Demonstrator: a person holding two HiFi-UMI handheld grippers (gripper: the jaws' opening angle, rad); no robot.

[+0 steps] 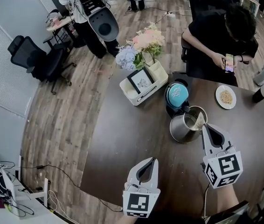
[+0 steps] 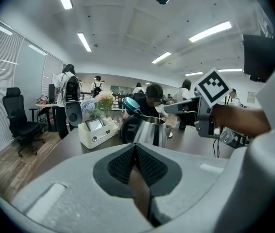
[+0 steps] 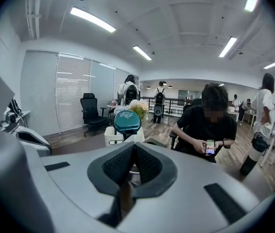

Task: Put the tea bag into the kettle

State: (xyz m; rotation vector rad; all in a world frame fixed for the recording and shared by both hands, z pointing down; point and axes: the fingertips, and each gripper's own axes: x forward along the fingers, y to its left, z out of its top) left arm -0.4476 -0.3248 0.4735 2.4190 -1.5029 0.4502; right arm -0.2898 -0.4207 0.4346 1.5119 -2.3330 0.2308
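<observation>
Head view: your left tool (image 1: 153, 160) hovers over the worktop (image 1: 118, 143), jaws pressed together on nothing, with the kettle (image 1: 182, 129) ahead to its right. Your right tool (image 1: 204, 126) pinches the pale tea bag (image 1: 199, 120), which hangs at its tip inside the kettle's open mouth.

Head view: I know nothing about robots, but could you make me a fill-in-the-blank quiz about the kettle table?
1. The kettle's teal lid is ___, not closed.
2. The pale tea bag at the kettle's mouth is at the tip of the ___ gripper.
3. The seated person across the table looks at a ___.
4. The white box left of the kettle stands beside a bunch of ___.

Missing words: open; right; phone; flowers.
</observation>
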